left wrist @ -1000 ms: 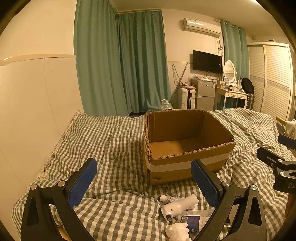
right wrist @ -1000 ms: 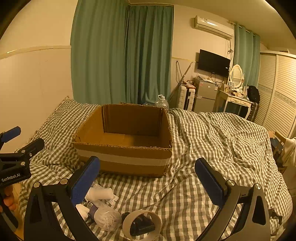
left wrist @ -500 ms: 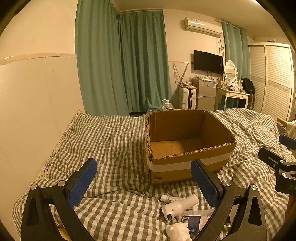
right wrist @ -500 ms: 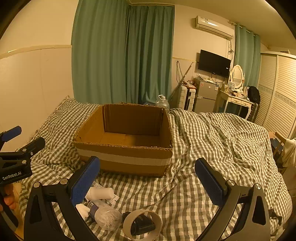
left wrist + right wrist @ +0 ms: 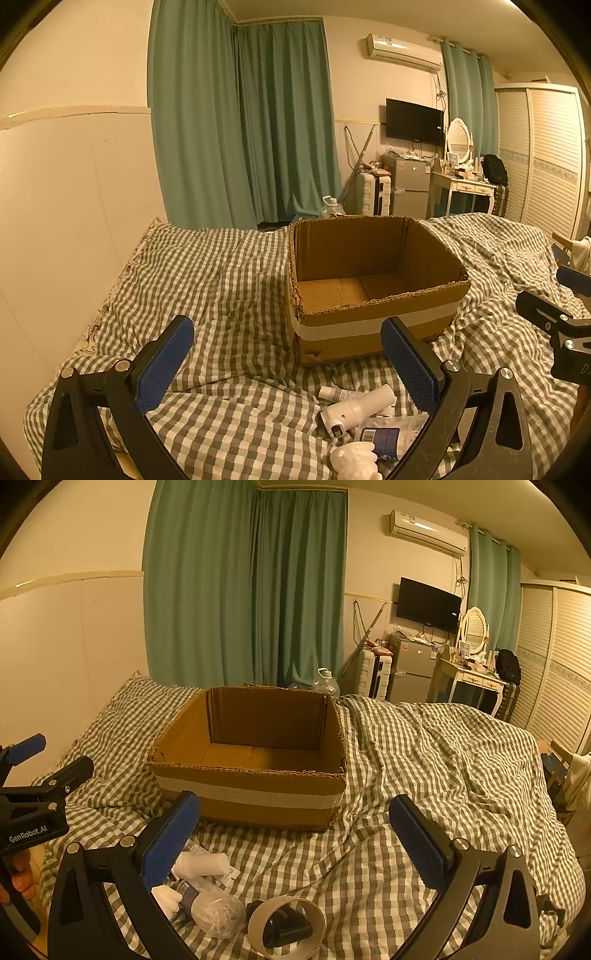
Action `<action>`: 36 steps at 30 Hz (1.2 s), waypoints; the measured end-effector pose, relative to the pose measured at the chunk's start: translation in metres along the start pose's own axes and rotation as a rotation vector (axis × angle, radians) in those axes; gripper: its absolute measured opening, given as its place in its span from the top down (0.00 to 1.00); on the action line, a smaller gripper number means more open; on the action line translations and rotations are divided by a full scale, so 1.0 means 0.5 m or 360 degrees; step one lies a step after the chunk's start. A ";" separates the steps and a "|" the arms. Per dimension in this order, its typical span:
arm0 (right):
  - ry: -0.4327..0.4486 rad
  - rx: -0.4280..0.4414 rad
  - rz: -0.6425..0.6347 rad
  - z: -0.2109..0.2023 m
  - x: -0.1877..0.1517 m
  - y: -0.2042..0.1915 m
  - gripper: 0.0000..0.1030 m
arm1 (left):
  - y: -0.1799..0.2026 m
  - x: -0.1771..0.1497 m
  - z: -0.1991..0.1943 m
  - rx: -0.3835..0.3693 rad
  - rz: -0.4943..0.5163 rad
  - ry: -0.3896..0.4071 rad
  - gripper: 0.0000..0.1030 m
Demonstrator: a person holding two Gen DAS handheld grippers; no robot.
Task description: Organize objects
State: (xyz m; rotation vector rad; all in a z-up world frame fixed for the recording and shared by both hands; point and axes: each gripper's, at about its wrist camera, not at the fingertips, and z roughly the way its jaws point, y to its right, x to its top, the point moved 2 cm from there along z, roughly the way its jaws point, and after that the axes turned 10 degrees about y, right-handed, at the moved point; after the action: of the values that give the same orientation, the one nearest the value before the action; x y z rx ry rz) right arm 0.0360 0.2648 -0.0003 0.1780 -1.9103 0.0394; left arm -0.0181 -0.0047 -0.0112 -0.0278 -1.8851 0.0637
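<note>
An open, empty cardboard box with a white tape band sits on the checked bed. In front of it lies a small pile. The left wrist view shows a white bottle, a small tube, a dark-labelled packet and a white figurine. The right wrist view shows a tape roll around a dark object, a clear bag and the white bottle. My left gripper is open above the bed, left of the pile. My right gripper is open above the pile.
The checked bedspread covers the bed, rumpled on the right. A wall runs along the left side. Green curtains, a suitcase, a fridge and a dressing table stand beyond the bed.
</note>
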 end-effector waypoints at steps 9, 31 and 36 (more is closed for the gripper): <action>-0.0011 0.0009 -0.0004 0.002 -0.003 -0.004 0.00 | 0.005 -0.001 0.001 0.0002 -0.0002 -0.0002 0.00; -0.0007 0.0013 -0.0003 -0.002 -0.001 -0.004 0.00 | -0.003 -0.001 0.001 0.0010 -0.0013 -0.0014 0.00; 0.0003 0.0018 0.0005 -0.009 0.003 -0.002 0.00 | -0.004 0.000 -0.004 0.0008 -0.0019 -0.0008 0.00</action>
State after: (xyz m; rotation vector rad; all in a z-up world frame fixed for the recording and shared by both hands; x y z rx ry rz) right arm 0.0399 0.2640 0.0028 0.1824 -1.9087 0.0525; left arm -0.0160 -0.0066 -0.0106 -0.0129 -1.8897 0.0599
